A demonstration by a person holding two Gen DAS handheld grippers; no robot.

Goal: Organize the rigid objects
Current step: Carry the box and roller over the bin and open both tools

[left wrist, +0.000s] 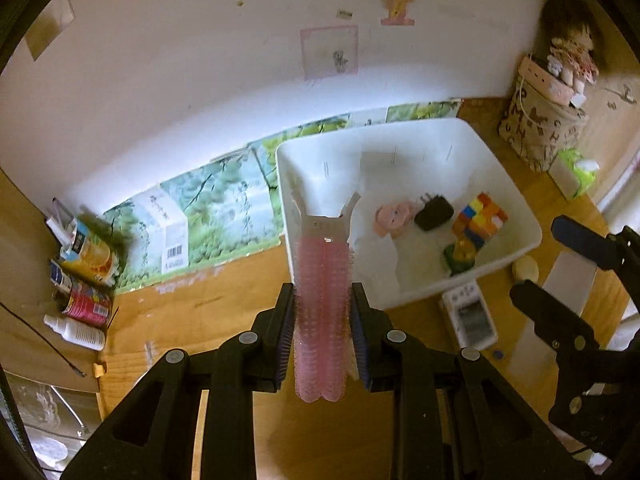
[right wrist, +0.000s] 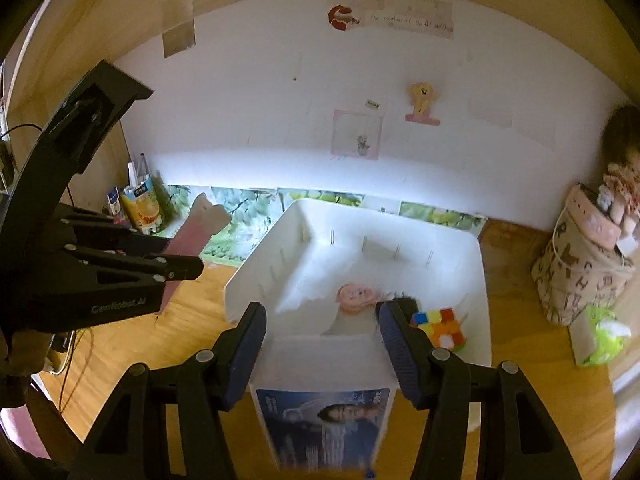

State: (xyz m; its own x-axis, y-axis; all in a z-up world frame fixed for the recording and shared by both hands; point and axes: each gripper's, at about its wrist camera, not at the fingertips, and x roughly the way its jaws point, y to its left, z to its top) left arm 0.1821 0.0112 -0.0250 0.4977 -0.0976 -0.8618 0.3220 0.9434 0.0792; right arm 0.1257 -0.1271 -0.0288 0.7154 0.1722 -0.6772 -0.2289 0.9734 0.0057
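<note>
While our left gripper (left wrist: 323,320) clamps a pink hair clip (left wrist: 320,300), our right gripper (right wrist: 322,344) pinches a white box (right wrist: 324,392) near the white bin (right wrist: 476,280).

The place reads as a home, likely a child's room or study corner. A wooden table (left wrist: 208,312) stands against a white wall (left wrist: 180,80) stuck with a cartoon pony sticker (right wrist: 422,101) and small drawings. A doll (right wrist: 618,188) sits atop a lettered fabric bag (right wrist: 580,276), beside a white bin (right wrist: 440,240) of toys.
</note>
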